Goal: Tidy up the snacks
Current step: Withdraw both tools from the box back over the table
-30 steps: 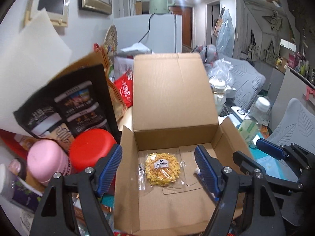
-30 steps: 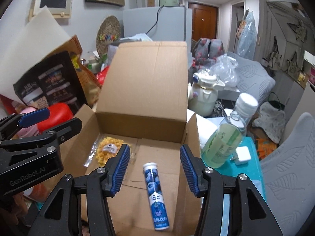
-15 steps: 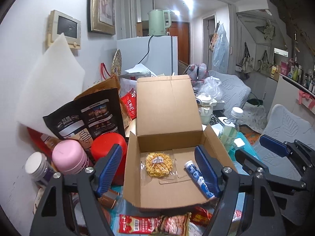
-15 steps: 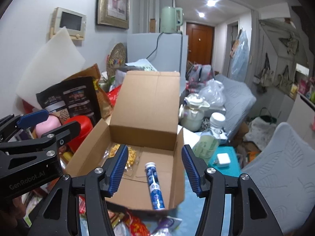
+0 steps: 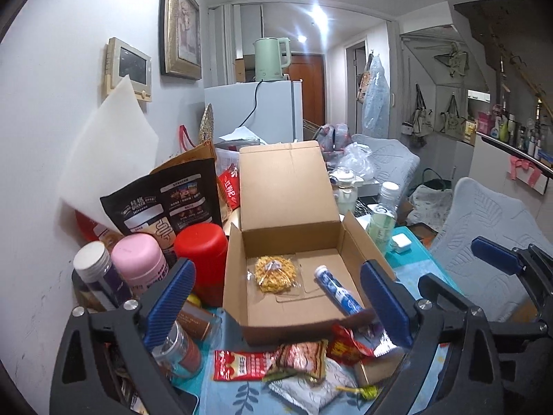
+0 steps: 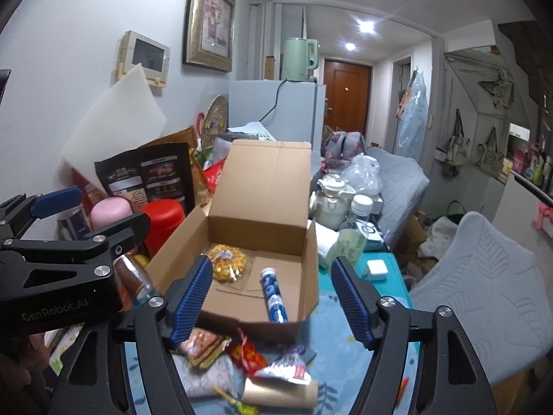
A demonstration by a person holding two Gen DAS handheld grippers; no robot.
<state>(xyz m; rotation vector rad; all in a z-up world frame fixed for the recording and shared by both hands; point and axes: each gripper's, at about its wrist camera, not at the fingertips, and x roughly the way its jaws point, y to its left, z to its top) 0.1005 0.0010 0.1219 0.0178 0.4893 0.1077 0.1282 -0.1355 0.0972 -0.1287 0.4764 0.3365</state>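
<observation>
Beyond both opening, empty jaws, tube (image 6: 273, 296) inside box (image 6: 262, 186).

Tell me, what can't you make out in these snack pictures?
- Blue tube: label too blurred to read, right wrist view.
- Snack packets before the cardboard box: partly hidden by the gripper frame, left wrist view.
- Jars beside the red canister: contents hidden by lids.
</observation>
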